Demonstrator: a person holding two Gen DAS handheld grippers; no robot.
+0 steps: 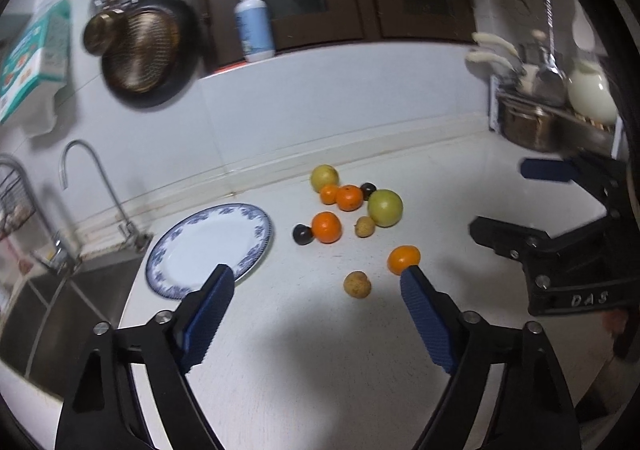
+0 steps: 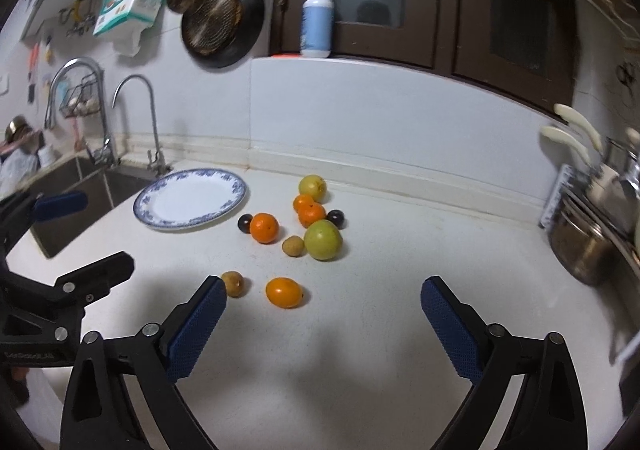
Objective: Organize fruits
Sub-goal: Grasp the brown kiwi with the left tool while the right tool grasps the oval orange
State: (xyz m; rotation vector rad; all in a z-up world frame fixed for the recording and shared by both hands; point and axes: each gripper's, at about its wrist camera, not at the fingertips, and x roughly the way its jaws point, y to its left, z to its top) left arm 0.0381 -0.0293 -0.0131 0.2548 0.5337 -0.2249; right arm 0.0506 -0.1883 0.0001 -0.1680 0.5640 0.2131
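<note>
Several fruits lie loose on the white counter: oranges (image 1: pixel 327 226) (image 2: pixel 264 227), two green apples (image 1: pixel 385 207) (image 2: pixel 323 239), dark plums (image 1: pixel 302 234) (image 2: pixel 245 223) and small brown longans (image 1: pixel 357 283) (image 2: pixel 233 282). A blue-rimmed white plate (image 1: pixel 176 250) (image 2: pixel 160 206) sits empty left of them, beside the sink. My left gripper (image 1: pixel 318 274) is open and empty, above the counter just short of the nearest orange (image 1: pixel 403 259) and longan. My right gripper (image 2: pixel 322 286) is open and empty, near the front orange (image 2: pixel 283 292). Each gripper shows at the side of the other's view.
A steel sink (image 1: pixel 60 302) with taps (image 2: pixel 136 106) lies left of the plate. A dish rack with a pot (image 2: pixel 580 246) and a teapot (image 1: pixel 592 90) stands at the right. A frying pan (image 2: pixel 220 22) hangs on the wall; a pump bottle (image 2: pixel 317 20) stands on the ledge.
</note>
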